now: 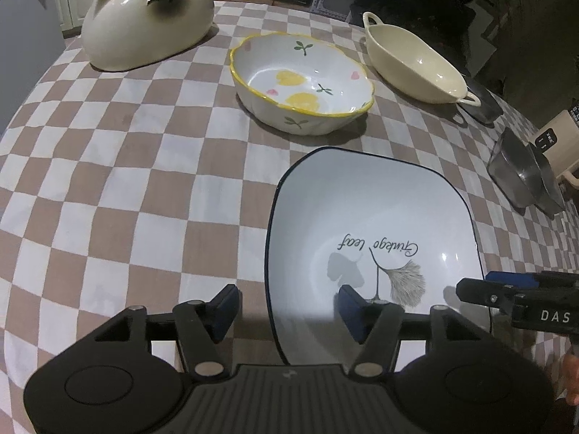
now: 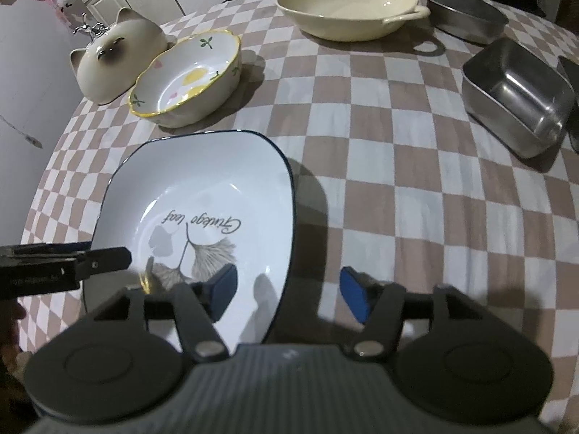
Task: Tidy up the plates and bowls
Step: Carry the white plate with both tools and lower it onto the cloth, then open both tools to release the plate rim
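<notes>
Now both grippers' fingers [image 1: 353,311] wide, loosely straddling opposite rims of ginkgo plate [image 1: 362,217].

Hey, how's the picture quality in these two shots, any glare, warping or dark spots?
Left wrist view: fisheye bends the checkered tablecloth, dim background, small glints on the cream handled dish. Right wrist view: same warping, gripper shadows across the square ginkgo-leaf plate.

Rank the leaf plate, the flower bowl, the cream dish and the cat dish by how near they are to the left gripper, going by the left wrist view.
From the left gripper:
1. Leaf plate, its rim between the open jaws.
2. Flower bowl, straight beyond.
3. Cream dish far right and cat dish far left: too close to call.
</notes>
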